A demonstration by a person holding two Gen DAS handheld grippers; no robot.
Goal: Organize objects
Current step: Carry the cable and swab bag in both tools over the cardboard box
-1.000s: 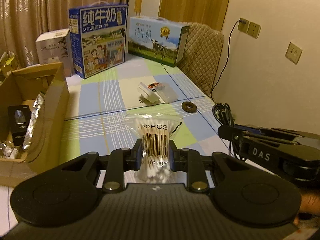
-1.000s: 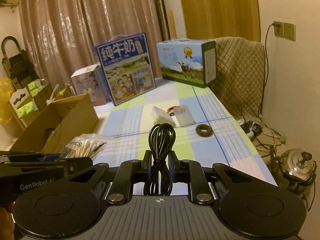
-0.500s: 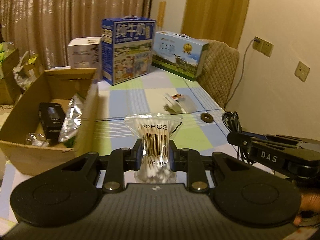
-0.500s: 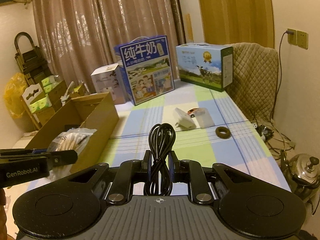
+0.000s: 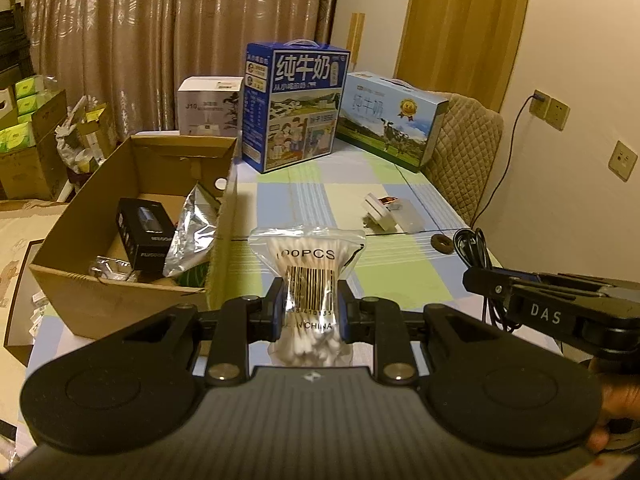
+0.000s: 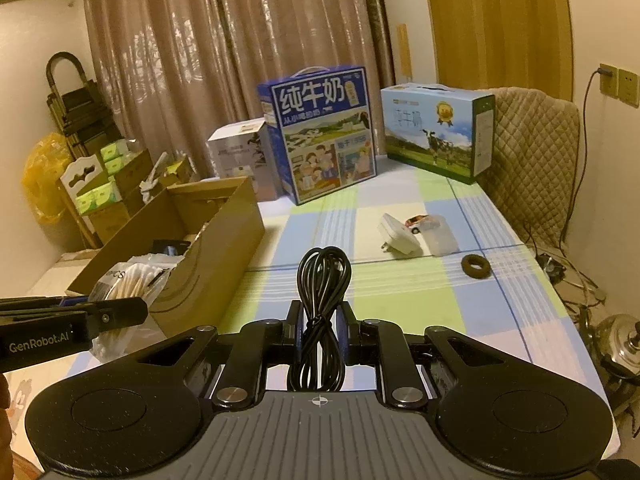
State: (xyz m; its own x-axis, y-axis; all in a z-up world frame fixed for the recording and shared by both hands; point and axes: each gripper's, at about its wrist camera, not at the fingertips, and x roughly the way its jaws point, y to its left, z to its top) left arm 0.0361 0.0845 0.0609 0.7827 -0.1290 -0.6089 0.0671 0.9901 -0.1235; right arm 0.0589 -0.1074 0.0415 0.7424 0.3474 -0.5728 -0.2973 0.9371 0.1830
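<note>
My left gripper (image 5: 310, 308) is shut on a clear bag of cotton swabs (image 5: 308, 268), held above the table near the right wall of the open cardboard box (image 5: 120, 300). My right gripper (image 6: 319, 326) is shut on a coiled black cable (image 6: 324, 280), held above the checked tablecloth (image 6: 400, 292). The right gripper also shows at the right of the left wrist view (image 5: 480, 280), with the cable (image 5: 472, 248). The left gripper and swab bag (image 6: 132, 284) show at the left of the right wrist view. On the table lie a white plug adapter (image 6: 400, 236), a small toy car (image 6: 416, 222), a clear plastic case (image 6: 440, 236) and a brown ring (image 6: 476, 266).
The box holds a black carton (image 5: 144, 232) and a silver foil bag (image 5: 192, 232). Two milk cartons (image 5: 296, 104) (image 5: 388, 120) and a white box (image 5: 210, 104) stand at the table's far end. A quilted chair (image 6: 532, 152) and a wall are at the right. A kettle (image 6: 620, 344) sits on the floor.
Both grippers have moved left and back with their loads. The cardboard box has come further into both views, and the swab bag is now beside it.
</note>
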